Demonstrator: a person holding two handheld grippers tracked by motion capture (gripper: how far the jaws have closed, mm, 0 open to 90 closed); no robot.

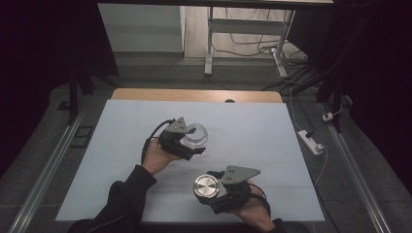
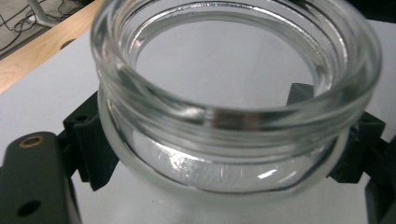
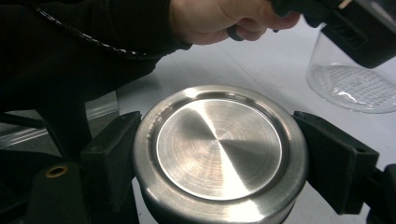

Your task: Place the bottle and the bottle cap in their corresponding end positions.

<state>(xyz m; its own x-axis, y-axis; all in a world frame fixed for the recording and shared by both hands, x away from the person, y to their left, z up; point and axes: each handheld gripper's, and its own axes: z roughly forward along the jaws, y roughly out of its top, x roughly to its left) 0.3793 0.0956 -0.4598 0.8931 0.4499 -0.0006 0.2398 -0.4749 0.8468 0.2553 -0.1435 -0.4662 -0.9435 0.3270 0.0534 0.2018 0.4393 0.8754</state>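
High view: your right gripper (image 1: 210, 190) clamps the metal lid (image 1: 206, 187); the glass jar (image 1: 196, 134), clamped in your left gripper (image 1: 193, 147), sits ahead, mouth up.

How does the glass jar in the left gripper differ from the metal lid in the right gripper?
The glass jar is transparent and open-topped; the metal lid is opaque brushed steel with a flat closed face. The jar is deeper, the lid shallow. Both are round, and each is clamped between black fingers.
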